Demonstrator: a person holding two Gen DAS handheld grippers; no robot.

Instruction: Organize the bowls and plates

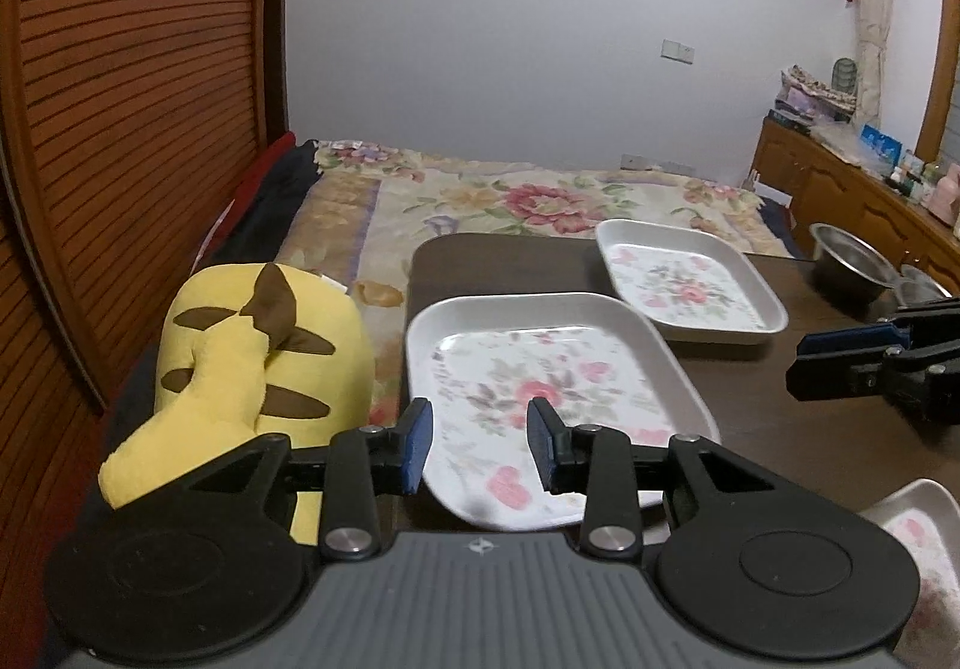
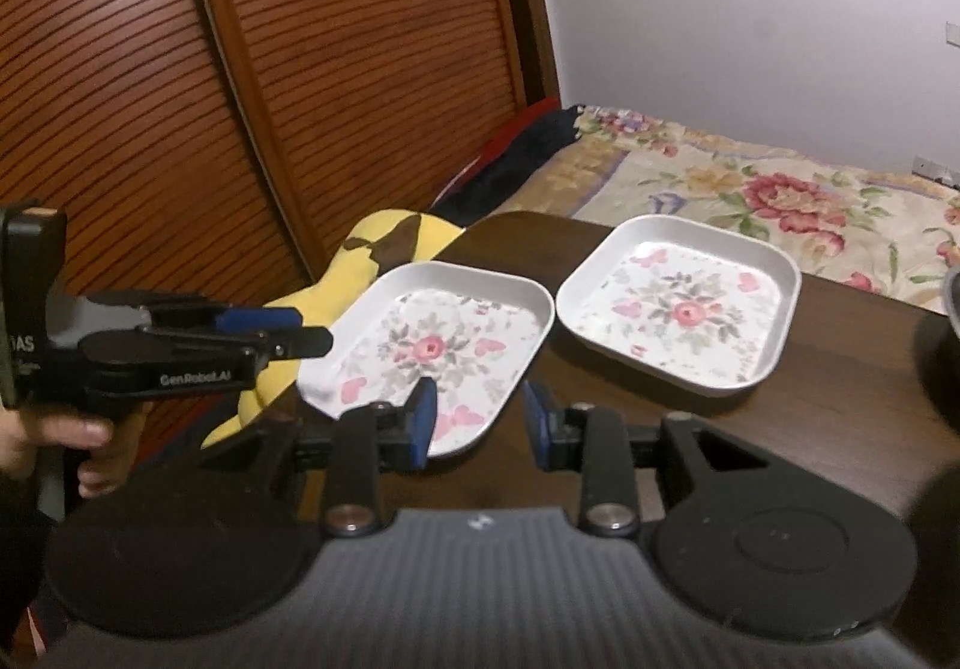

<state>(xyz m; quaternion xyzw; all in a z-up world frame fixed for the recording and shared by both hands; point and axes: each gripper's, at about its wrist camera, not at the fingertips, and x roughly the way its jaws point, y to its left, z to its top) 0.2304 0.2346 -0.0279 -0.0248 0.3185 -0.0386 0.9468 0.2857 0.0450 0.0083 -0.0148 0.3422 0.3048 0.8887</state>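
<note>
Item 1. Near plate (image 1: pixel 540 393): white, square with rounded corners, raised rim, pink floral and heart print inside. Contents: nothing in it. Location: on the dark counter (image 1: pixel 780 417) at its left edge, one corner hanging past the edge toward the yellow plush toy (image 1: pixel 252 363).

Item 2. Far plate (image 1: pixel 690 279): same pattern and shape, nothing in it. Location: flat on the counter, farther back, just beside item 1 without touching.

Item 3. Third plate (image 1: pixel 912 525): same floral print, only a corner visible at the lower right of the left wrist view.

Item 4. Metal bowl (image 1: pixel 852 255): steel, deep, at the counter's far right; inside not visible. A second metal piece just beside it is too cut off to identify.

Item 5. Left gripper (image 1: pixel 480 444): jaws partly apart, blue pads, nothing pinched; it hangs above the near plate's front portion. Held by a hand (image 2: pixel 72 441) seen in the right wrist view. Writing on its side: "GenRobot.AI"; another label, partly cut, reads "AS".

Item 6. Right gripper (image 2: pixel 477 423): jaws partly apart, nothing between the pads; it hangs over the counter at the near plate's right corner.

Surroundings: bed (image 1: pixel 540 195) with flowered cover behind the counter; slatted wooden doors (image 1: pixel 138 87) at left; wooden cabinet (image 1: pixel 840 189) with small clutter at right.
</note>
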